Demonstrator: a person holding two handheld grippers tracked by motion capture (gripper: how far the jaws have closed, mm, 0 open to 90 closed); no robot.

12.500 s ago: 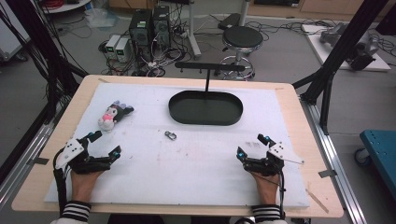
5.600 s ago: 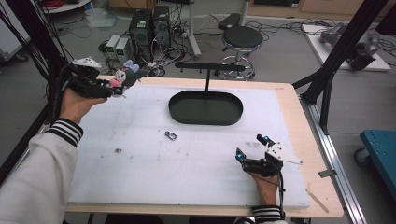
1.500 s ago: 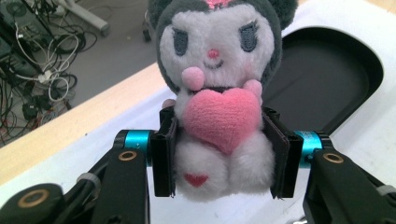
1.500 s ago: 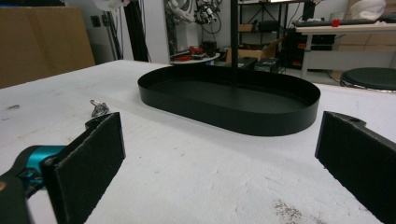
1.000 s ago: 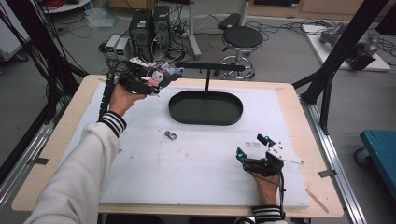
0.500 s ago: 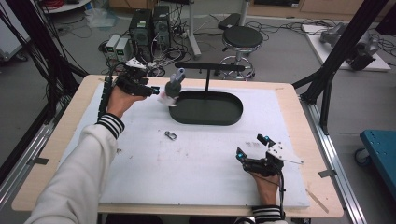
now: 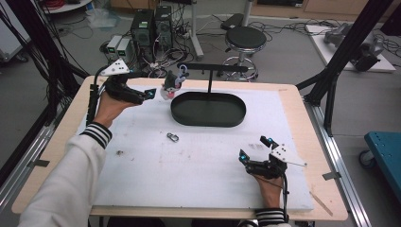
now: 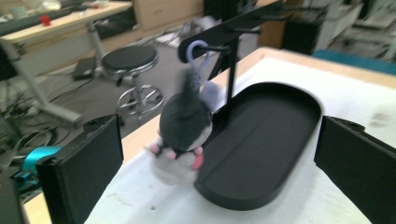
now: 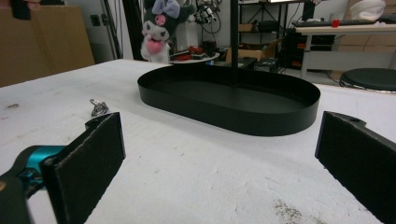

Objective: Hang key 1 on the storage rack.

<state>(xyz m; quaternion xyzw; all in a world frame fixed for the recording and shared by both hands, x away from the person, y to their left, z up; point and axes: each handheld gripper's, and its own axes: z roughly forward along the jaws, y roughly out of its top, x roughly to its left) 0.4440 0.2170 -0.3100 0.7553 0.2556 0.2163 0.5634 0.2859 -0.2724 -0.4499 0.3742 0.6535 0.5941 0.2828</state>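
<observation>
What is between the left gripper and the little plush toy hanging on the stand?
Nothing visible. The left gripper is open and apart from the plush toy, which hangs by its purple loop from a peg on the black stand, over the rim of the black tray. Only air lies between them.

Grey floor (cable-strewn) holds a round black stool (image 7: 246, 37) and computer towers (image 7: 152, 24).

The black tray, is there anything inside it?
Nothing lies inside the black tray except the stand's post rising from its floor. The plush toy hangs from the stand's bar beside the rim. The near wall hides a strip of floor.
</observation>
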